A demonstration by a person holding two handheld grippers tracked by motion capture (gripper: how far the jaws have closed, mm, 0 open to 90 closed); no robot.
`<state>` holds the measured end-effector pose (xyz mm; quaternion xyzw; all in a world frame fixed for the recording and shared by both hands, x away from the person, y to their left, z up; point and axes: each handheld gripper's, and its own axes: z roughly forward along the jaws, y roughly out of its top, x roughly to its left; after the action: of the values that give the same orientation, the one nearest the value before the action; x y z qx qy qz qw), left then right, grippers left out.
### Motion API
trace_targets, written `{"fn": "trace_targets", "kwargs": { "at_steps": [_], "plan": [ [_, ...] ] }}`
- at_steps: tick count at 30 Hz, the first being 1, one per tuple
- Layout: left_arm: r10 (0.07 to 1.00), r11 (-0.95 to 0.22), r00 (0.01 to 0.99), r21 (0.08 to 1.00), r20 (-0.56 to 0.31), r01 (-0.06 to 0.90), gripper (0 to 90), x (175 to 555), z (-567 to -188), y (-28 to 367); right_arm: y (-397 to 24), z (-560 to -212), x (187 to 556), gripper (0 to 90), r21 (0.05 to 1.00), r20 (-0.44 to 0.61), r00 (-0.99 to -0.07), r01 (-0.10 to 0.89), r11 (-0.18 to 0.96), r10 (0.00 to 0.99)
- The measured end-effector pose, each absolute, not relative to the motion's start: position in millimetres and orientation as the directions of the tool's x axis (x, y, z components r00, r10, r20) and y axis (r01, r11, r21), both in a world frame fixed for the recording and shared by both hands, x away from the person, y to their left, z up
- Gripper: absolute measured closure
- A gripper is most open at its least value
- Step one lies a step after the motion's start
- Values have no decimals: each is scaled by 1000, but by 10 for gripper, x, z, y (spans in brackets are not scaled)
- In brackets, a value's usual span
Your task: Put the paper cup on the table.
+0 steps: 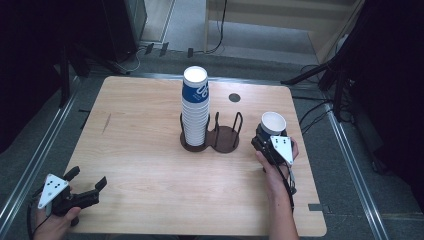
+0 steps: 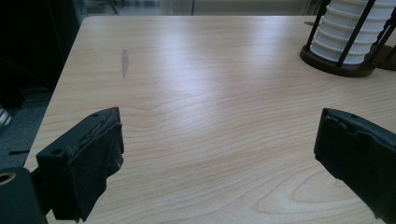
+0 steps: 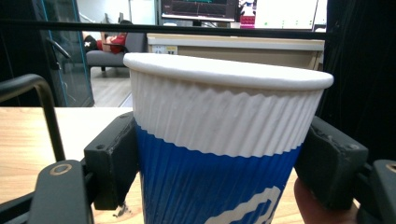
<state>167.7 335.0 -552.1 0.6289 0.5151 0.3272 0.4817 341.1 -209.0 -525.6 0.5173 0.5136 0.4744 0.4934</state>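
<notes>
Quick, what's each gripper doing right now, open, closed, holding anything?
Left gripper: open, holding nothing, low over the table.
Right gripper: closed on a paper cup, held upright.

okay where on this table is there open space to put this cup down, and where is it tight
The left half of the table is bare, from the left edge to the cup stack. The near strip between the open left gripper and the right hand is free too. It is crowded around the holder, though its right ring stands empty. The right gripper holds the cup.
</notes>
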Motion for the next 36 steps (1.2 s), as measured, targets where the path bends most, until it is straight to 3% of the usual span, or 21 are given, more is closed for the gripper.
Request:
{"fn": "trace_targets", "kwargs": {
  "at_steps": [17, 36],
  "plan": [
    [963, -3, 254, 946, -84, 325, 23, 1671, -5523, 3353, -2165, -5337, 3625, 220, 993, -41, 38, 109, 37, 998],
    [963, -5, 256, 947, -82, 321, 23, 1667, -5523, 3351, -2198, -5433, 3746, 207, 963, -32, 22, 267, 25, 999]
  ]
}}
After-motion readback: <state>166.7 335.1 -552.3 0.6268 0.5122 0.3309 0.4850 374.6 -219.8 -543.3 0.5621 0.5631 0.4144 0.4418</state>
